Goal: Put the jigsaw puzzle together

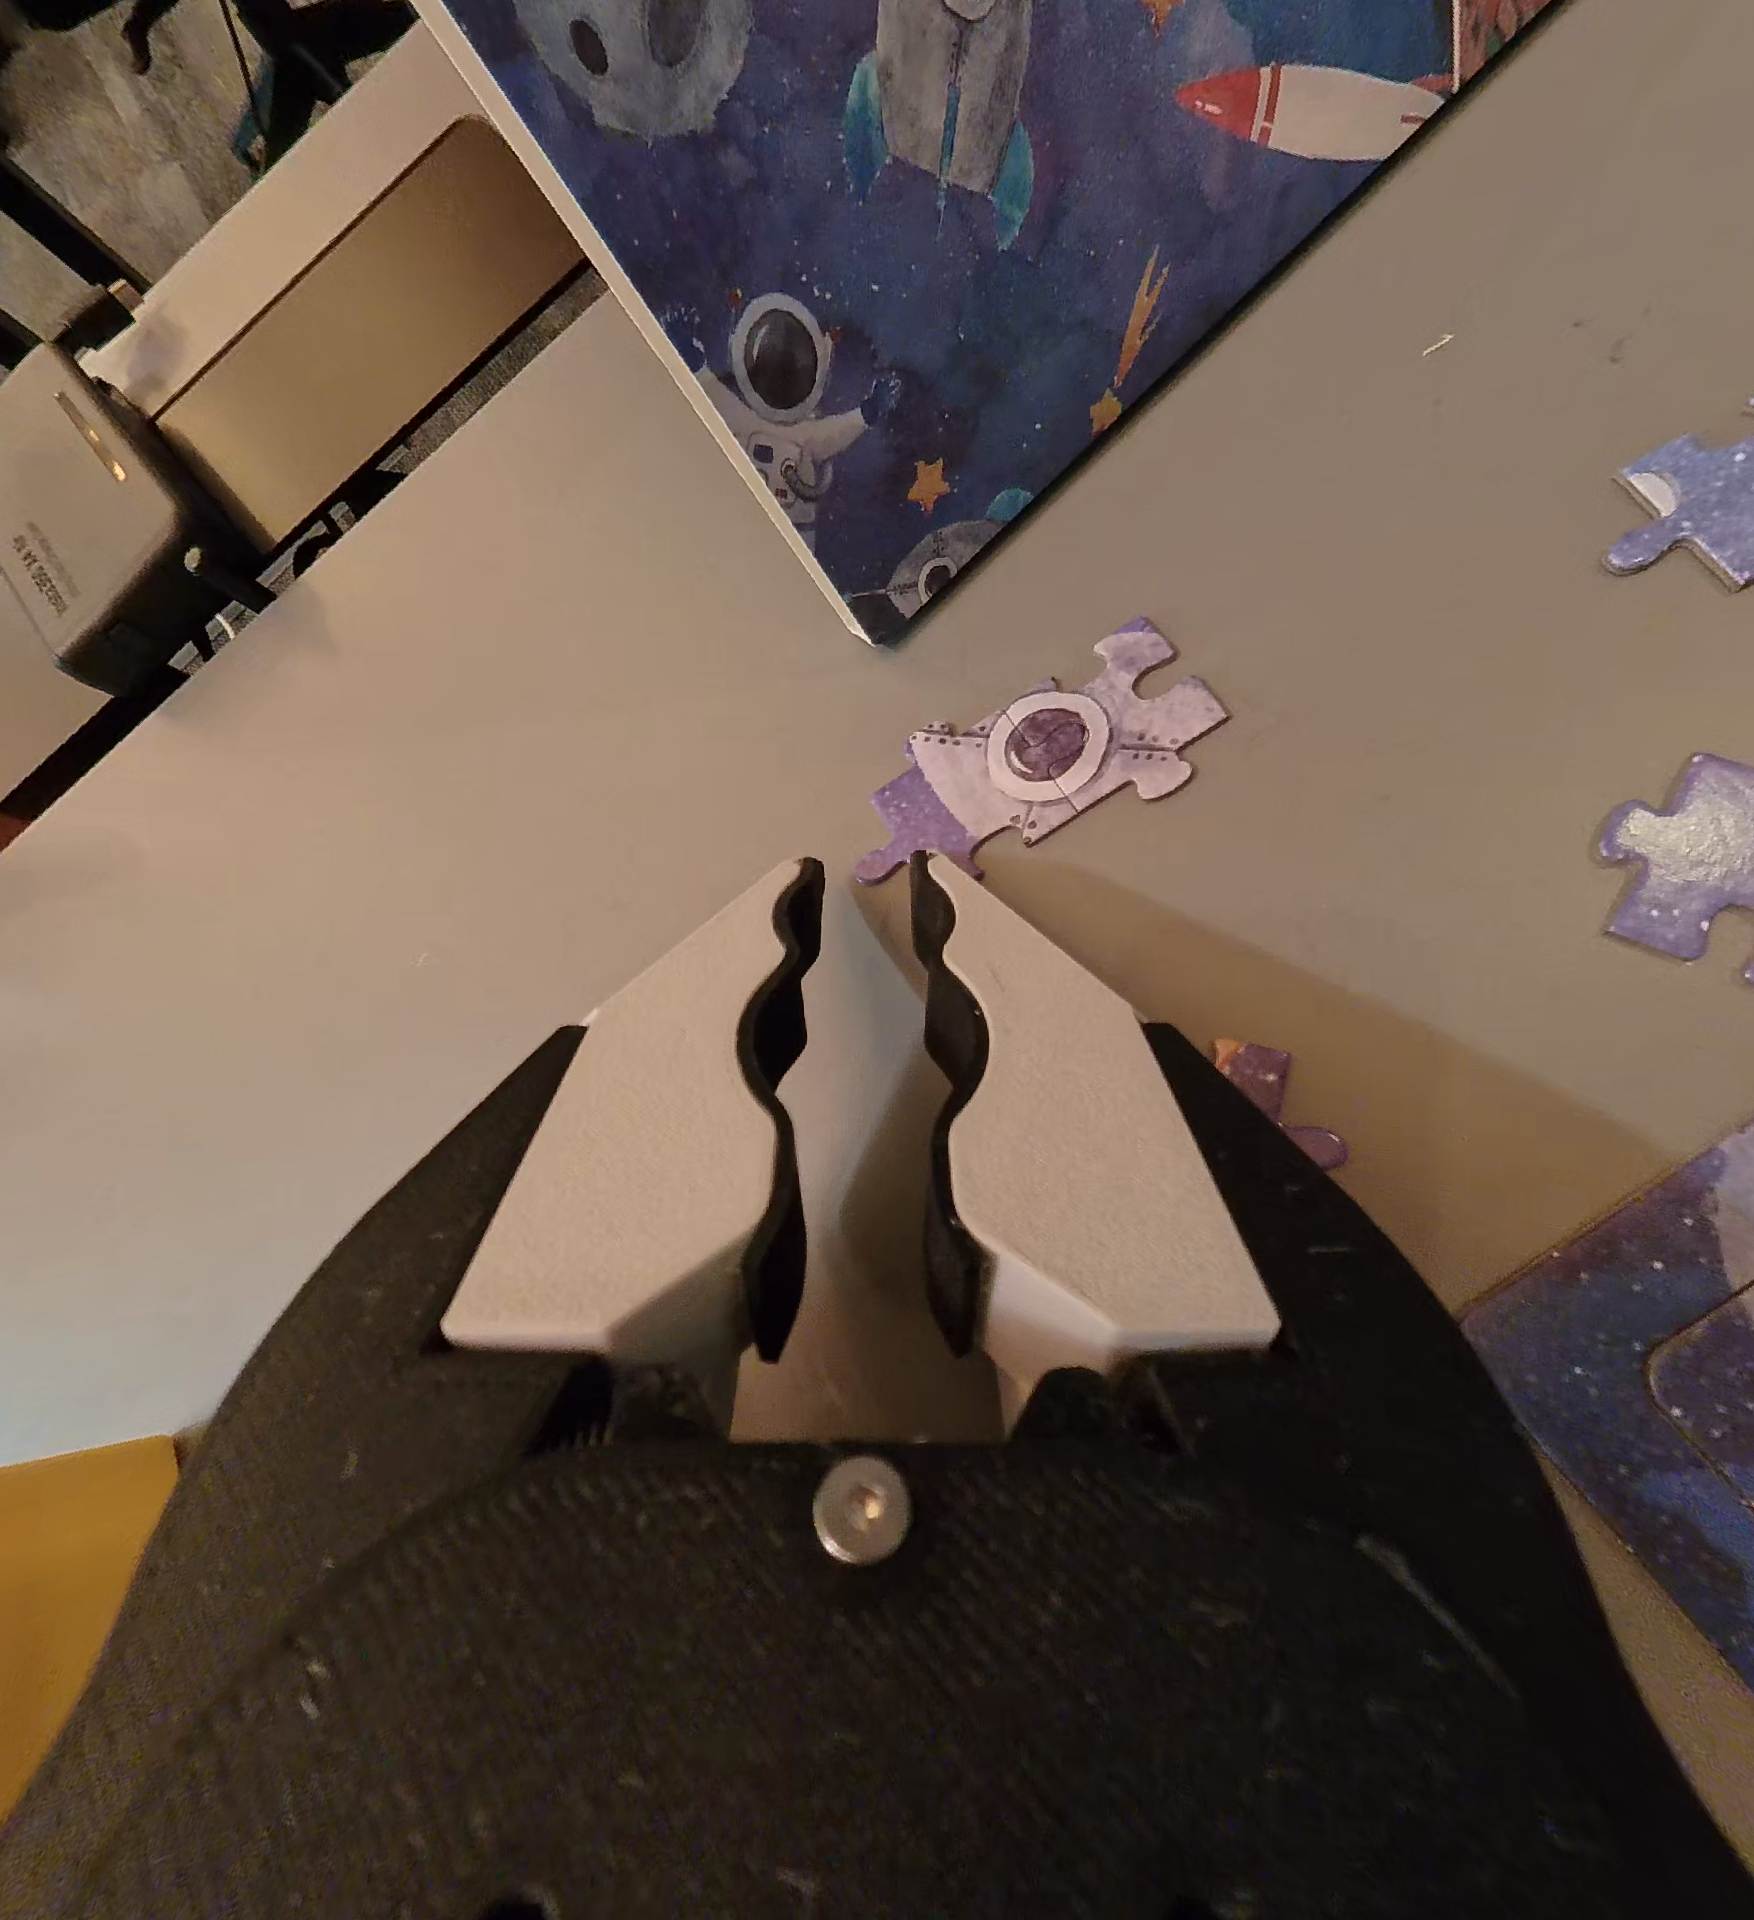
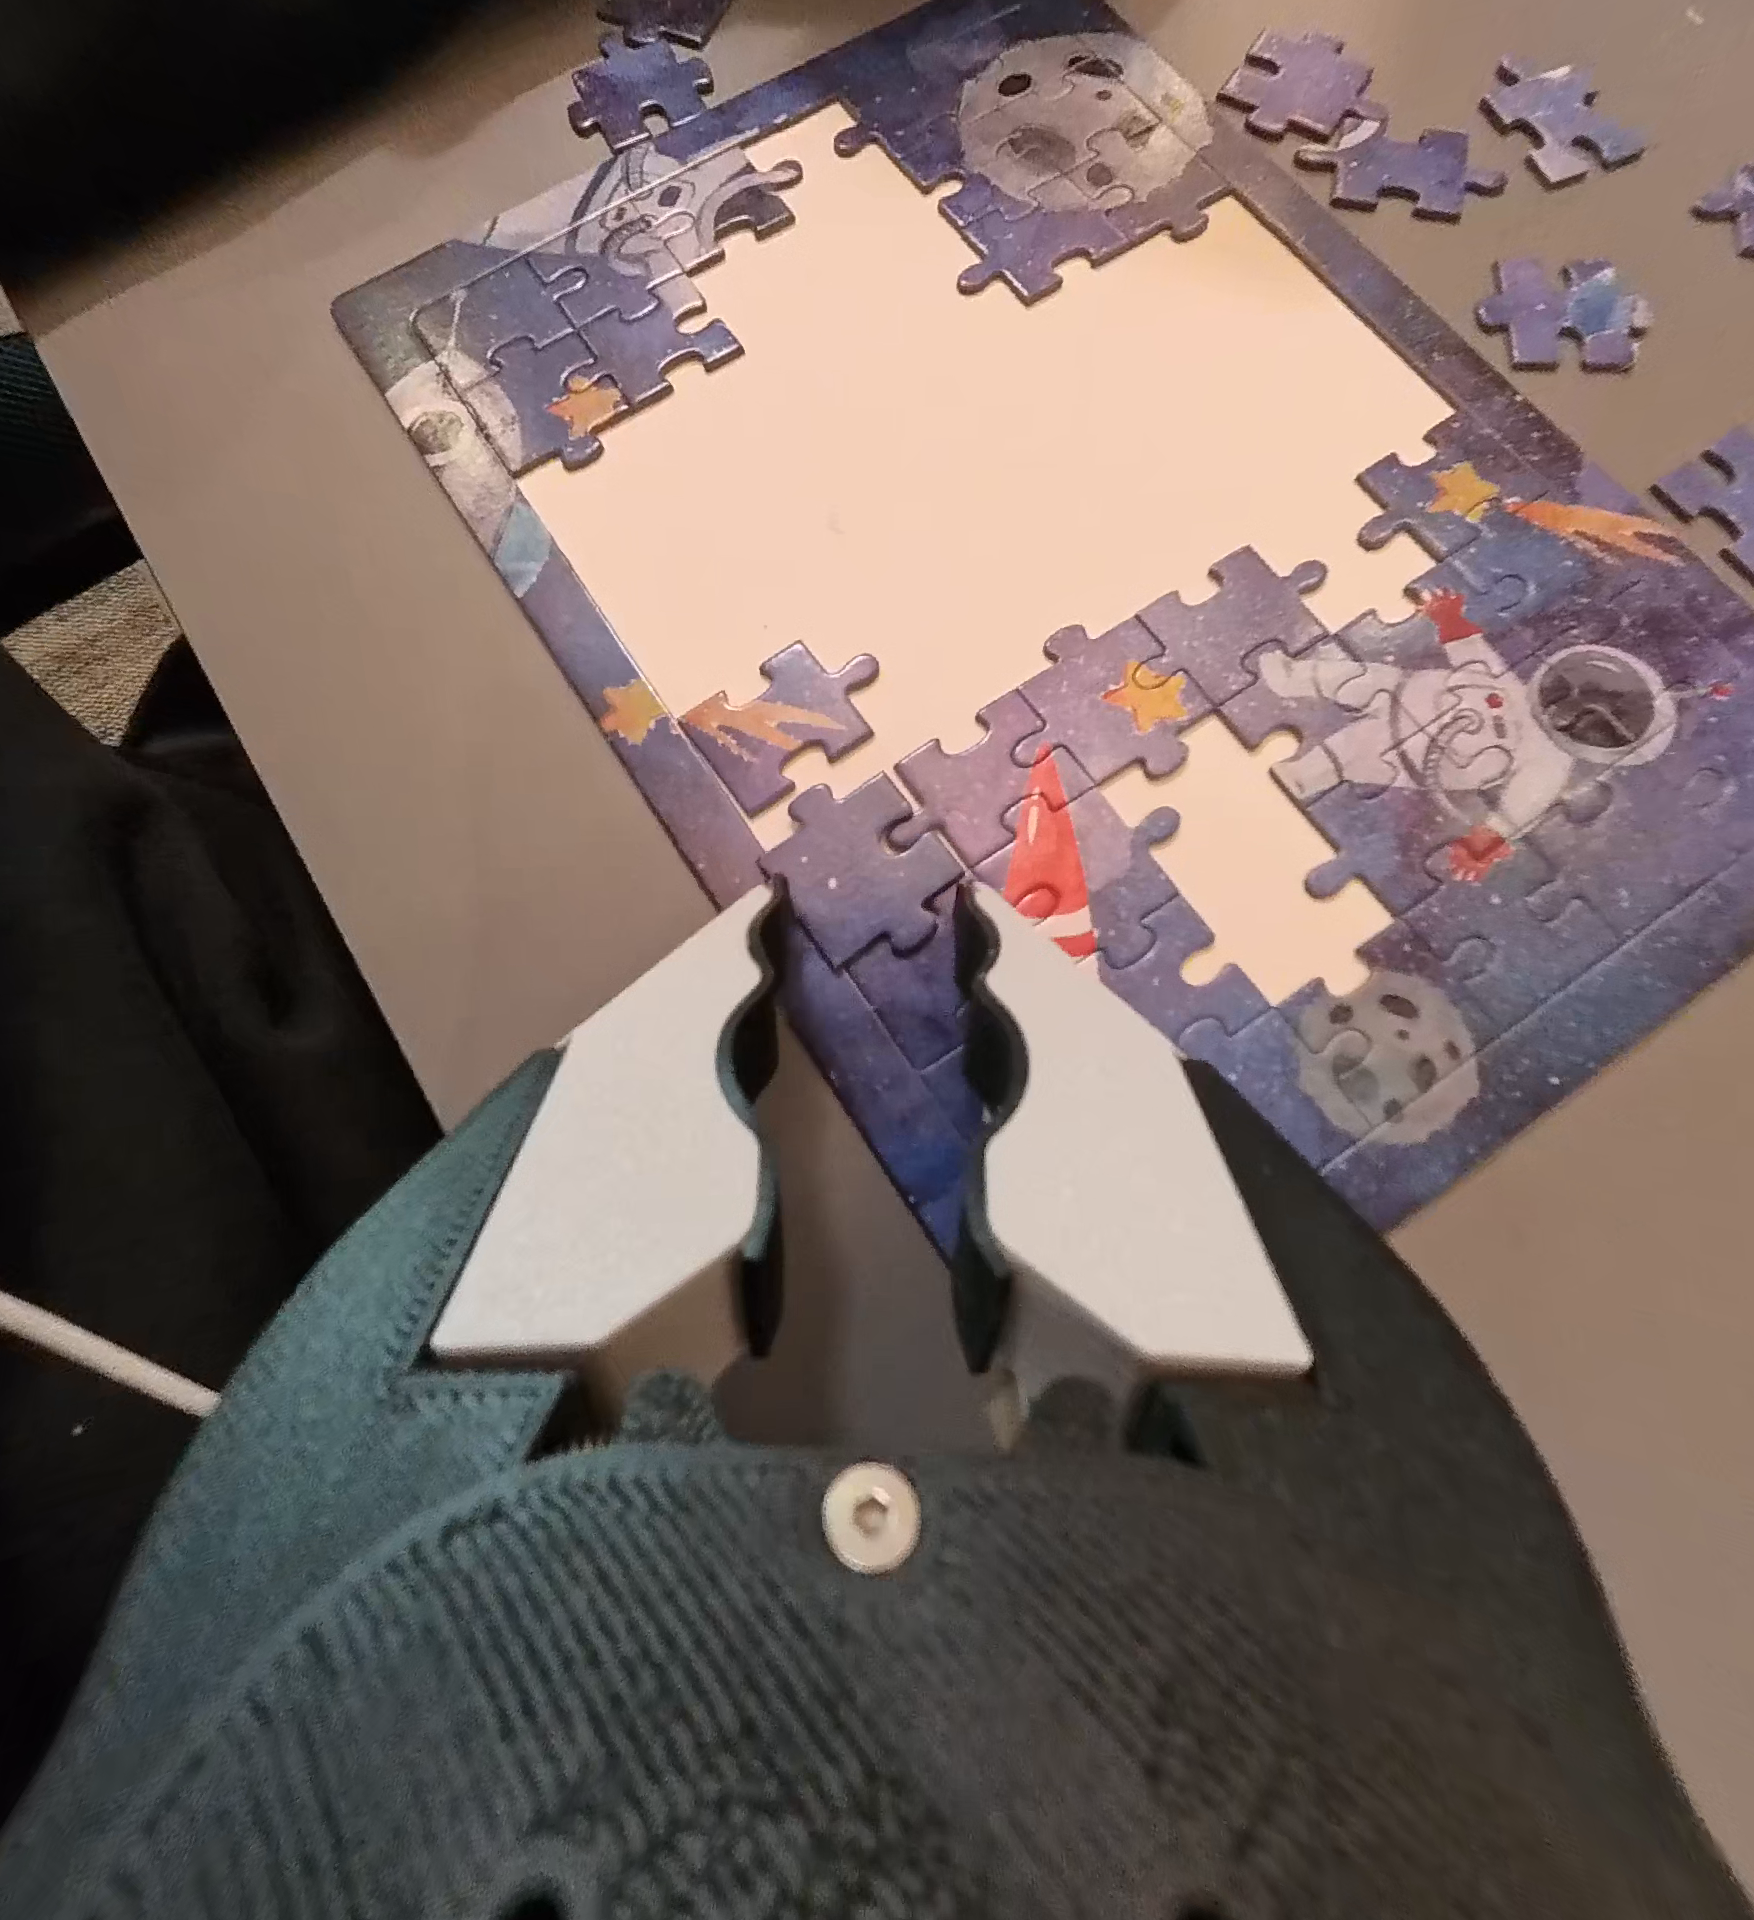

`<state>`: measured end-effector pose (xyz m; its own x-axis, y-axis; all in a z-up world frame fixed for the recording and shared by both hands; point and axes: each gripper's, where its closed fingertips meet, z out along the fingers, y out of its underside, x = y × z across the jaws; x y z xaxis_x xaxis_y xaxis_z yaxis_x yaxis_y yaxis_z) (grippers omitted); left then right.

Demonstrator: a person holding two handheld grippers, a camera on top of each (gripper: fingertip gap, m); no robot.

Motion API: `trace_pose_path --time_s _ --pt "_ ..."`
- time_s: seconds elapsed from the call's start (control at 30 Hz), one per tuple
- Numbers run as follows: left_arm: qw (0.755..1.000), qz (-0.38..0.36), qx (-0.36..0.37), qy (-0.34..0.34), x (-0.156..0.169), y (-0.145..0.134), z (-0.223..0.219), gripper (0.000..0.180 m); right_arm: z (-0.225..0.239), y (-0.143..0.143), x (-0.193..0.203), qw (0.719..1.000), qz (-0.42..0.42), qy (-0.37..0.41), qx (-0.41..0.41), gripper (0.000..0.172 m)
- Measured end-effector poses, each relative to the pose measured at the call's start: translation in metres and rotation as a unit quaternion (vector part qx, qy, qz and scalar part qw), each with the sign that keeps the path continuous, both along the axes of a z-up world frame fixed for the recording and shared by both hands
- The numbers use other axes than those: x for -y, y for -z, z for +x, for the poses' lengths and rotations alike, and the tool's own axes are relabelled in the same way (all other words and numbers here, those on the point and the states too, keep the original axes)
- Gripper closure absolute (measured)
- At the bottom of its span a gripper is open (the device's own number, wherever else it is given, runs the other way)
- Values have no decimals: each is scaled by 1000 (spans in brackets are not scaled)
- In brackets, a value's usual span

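Right on the dark blue puzzle piece (image 2: 852,883) now: it sits between the tips of the right gripper (image 2: 865,894), tilted a little above the near left corner of the puzzle board (image 2: 561,582). The jaws stand a piece-width apart, and each pad looks pressed on an opposite edge, so it reads as clamped across its width. By its look it's thin card: very light, stiff enough flat, but easy to bend or to twist out of an edge pinch, and the printed face looks smooth. The straight runs of edge between tab and notch look the safest hold, as tabs would crease.

Just beyond it lies the set piece with the orange comet (image 2: 779,717), with the red rocket nose (image 2: 1049,842) to the right. The board's pale middle is bare. Loose pieces (image 2: 1564,312) lie scattered on the table far right.

Over to the left gripper (image 1: 865,873): its jaws are slightly apart with nothing between them. The tips are low over the grey table (image 1: 437,935), just beside the tab of two joined pale purple pieces (image 1: 1049,758), and the picture box (image 1: 956,312) lies beyond
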<state>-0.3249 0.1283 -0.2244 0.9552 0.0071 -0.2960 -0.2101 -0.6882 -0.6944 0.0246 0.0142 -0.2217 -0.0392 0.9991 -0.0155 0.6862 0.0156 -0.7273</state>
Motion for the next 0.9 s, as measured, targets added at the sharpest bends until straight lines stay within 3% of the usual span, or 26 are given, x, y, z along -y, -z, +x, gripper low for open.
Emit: trace_pose_path --time_s 0.9 --pt "1000 0 -1 0 0 0 0 163 -14 -6 8 999 -7 -38 -22 137"
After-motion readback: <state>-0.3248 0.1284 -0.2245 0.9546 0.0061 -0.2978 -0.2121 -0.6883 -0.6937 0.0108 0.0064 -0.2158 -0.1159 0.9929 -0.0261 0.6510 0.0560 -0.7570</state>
